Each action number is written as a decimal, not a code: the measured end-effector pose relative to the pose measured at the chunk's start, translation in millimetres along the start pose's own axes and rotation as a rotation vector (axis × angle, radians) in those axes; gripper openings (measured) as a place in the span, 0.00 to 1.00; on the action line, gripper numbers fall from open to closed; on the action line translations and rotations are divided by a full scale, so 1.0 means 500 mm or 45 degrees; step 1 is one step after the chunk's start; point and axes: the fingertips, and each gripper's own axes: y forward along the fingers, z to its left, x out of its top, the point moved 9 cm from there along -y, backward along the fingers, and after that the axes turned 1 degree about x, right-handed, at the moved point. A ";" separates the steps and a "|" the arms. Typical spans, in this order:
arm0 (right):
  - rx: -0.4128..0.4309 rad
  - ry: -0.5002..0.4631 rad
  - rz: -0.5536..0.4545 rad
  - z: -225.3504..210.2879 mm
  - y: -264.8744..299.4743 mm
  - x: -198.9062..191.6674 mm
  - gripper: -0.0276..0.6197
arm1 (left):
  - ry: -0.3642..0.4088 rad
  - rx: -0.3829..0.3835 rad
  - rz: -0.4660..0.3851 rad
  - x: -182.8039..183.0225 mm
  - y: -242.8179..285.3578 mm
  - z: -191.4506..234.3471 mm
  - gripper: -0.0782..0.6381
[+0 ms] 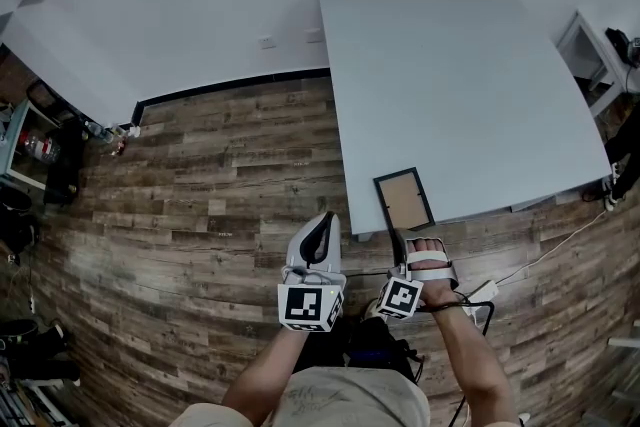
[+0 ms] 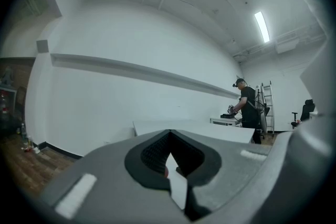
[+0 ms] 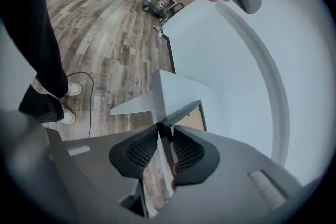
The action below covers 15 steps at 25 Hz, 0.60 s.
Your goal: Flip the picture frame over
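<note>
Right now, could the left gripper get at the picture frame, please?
Probably yes: the left gripper hangs over the floor just off the table, with nothing between it and the picture frame, whose near edge the right gripper holds.

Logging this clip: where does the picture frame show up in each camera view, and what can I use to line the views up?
Head view: the picture frame lies at the near edge of the white table, just ahead of the right gripper.
Left gripper view: not in it.
Right gripper view: centre, its near corner at the jaw tips.
Shared landmark: the white table, seen in all three views.
</note>
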 end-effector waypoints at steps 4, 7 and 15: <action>0.007 -0.012 0.006 0.006 0.006 0.002 0.22 | -0.003 0.000 0.003 -0.002 -0.001 0.000 0.11; 0.024 0.023 0.002 0.009 0.008 0.003 0.23 | -0.004 0.001 0.002 -0.004 -0.005 0.001 0.11; 0.079 0.142 -0.012 0.015 0.002 -0.014 0.36 | 0.001 0.003 -0.001 0.000 -0.005 0.002 0.11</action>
